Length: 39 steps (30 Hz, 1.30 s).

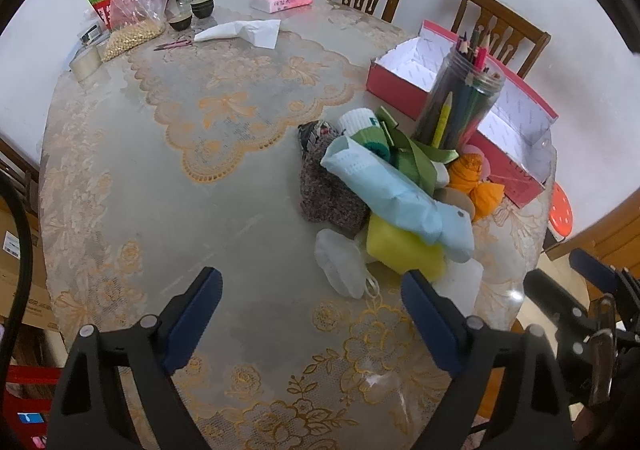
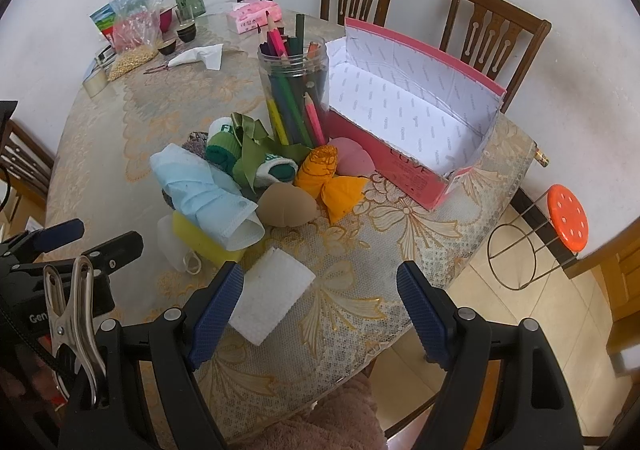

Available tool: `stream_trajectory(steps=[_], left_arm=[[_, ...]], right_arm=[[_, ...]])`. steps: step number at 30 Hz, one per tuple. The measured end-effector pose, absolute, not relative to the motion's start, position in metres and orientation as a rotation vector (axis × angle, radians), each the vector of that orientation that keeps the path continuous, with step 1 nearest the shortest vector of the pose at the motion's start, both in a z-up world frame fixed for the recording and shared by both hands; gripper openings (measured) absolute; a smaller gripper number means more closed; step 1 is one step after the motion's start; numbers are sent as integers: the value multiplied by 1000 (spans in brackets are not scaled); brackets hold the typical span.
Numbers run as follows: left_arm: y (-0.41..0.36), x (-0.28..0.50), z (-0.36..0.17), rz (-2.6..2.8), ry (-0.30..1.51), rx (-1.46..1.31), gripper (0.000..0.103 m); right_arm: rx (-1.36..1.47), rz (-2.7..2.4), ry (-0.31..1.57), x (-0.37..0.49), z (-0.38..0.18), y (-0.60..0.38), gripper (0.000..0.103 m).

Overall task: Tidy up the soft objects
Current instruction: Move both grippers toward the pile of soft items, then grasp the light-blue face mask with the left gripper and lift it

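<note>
**Opening reach: both claws spread above the soft pile**

Your right claw (image 2: 320,310) and left claw (image 1: 312,314) are both spread and empty. The white pad (image 2: 272,296) lies just ahead at 11 o'clock, apart from the pile (image 2: 224,186). Pinch it across its short side. The pink box (image 2: 420,170) stands open at 1 o'clock; the counter edge (image 2: 460,274) runs close at 3 o'clock.

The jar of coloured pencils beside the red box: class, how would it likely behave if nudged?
The jar of coloured pencils is tall and narrow, so it may tip. Its clear smooth wall probably slips in tongs. Loose pencils would likely spill toward the soft pile.
</note>
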<state>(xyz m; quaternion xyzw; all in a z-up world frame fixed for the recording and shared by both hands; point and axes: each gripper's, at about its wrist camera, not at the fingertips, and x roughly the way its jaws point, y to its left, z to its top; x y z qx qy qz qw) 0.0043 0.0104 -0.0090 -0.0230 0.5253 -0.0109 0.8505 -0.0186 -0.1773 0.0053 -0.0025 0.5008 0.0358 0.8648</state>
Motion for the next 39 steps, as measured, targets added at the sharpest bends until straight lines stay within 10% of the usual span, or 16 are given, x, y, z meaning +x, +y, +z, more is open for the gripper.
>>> stream_trajectory(steps=[31,39], left_arm=[[-32,66,-25,-56,1122,-98,76],[-39,70,-33,-97,1140,-113,38]], right_arm=[[-21,129,1099,-13,-10,-211,82],[-21,138,1115,-8,-15,-213,82]])
